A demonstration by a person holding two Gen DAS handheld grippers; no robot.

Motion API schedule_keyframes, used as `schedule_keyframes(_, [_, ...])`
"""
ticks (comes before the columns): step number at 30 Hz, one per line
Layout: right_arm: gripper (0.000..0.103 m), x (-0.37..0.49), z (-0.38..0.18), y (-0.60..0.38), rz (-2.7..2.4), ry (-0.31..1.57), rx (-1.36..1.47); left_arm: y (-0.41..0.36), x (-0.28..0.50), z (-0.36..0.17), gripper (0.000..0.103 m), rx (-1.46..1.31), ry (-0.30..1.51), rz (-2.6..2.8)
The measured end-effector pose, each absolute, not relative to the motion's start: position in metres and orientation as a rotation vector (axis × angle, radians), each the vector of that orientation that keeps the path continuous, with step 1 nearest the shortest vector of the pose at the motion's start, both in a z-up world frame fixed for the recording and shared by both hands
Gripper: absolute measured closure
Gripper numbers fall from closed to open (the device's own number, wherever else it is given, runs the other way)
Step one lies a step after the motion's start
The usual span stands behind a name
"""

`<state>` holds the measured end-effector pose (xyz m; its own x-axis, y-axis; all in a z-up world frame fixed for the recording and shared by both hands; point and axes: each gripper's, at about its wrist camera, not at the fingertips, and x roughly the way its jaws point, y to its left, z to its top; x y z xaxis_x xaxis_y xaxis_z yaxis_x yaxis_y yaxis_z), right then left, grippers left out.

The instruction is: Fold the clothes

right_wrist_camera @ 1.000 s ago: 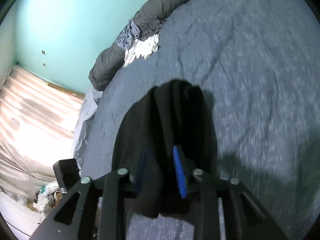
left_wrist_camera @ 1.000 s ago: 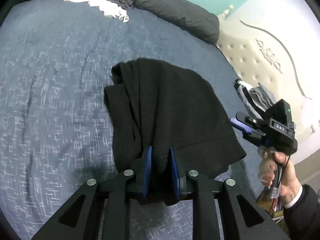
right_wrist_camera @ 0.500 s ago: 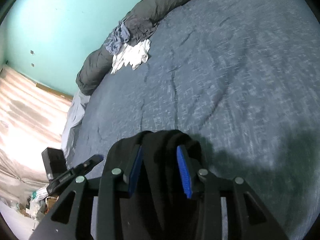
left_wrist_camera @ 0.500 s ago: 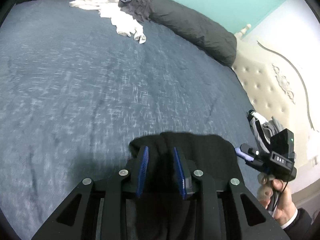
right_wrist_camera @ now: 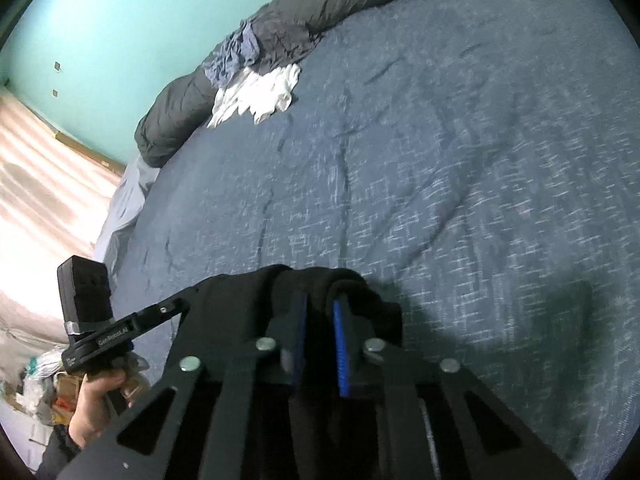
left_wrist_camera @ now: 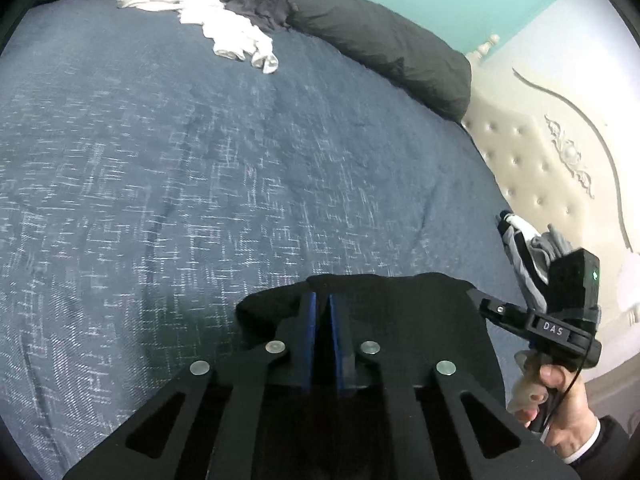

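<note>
Over the bed [left_wrist_camera: 200,168], both claws pinch the black garment [left_wrist_camera: 400,320]: left claw [left_wrist_camera: 322,312], right claw [right_wrist_camera: 320,312]. Unfolded clothes [left_wrist_camera: 224,36] at eleven o'clock look untouched; folding seems barely started.

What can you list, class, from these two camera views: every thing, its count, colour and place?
black garment: one, black, held up over the near part of the bed by both grippers
bedspread: one, blue with white flecks, covering the bed
long pillow: one, dark grey, along the far edge
white garment: one, white, crumpled beside the pillow
blue-grey garment: one, crumpled on the pillow
striped clothes: small pile, grey, black and white, by the headboard
headboard: one, cream, tufted
wall: turquoise
left gripper: shut on the black garment
right gripper: shut on the black garment
</note>
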<state>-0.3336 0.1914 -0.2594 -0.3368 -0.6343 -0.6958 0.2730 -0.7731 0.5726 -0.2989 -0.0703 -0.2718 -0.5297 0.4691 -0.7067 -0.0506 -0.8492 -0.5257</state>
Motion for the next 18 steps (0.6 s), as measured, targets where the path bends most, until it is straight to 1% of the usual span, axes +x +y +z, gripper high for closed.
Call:
schedule_keyframes(3, [0.097,-0.322,-0.253,0.194,-2.192,-0.486,1.296,-0.071,-0.295,-0.274,0.097,-1.318,-0.680,2.431])
schedule_keyframes(7, [0.097,-0.316,-0.253,0.199,-2.245,-0.544,1.277,-0.075,-0.294,-0.273,0.097,-1.315,-0.720,2.441])
schedule_keyframes(9, [0.097,-0.314,-0.252,0.198,-2.265,-0.529,1.272,-0.075,-0.294,-0.272,0.097,-1.312,-0.712,2.446])
schedule_keyframes(13, [0.098,-0.313,-0.252,0.201,-2.272,-0.520,1.281,-0.084,-0.294,-0.273,0.100,-1.324,-0.718,2.482])
schedule_keyframes(14, [0.098,-0.313,-0.252,0.202,-2.282,-0.515,1.283,-0.087,-0.294,-0.273,0.103,-1.331,-0.713,2.500])
schedule_keyframes(15, [0.098,-0.312,-0.251,0.204,-2.304,-0.509,1.279,-0.090,-0.294,-0.274,0.103,-1.335,-0.716,2.509])
schedule_keyframes(18, [0.098,-0.313,-0.256,0.210,-2.291,-0.537,1.288,-0.100,-0.291,-0.275,0.103,-1.297,-0.800,2.455])
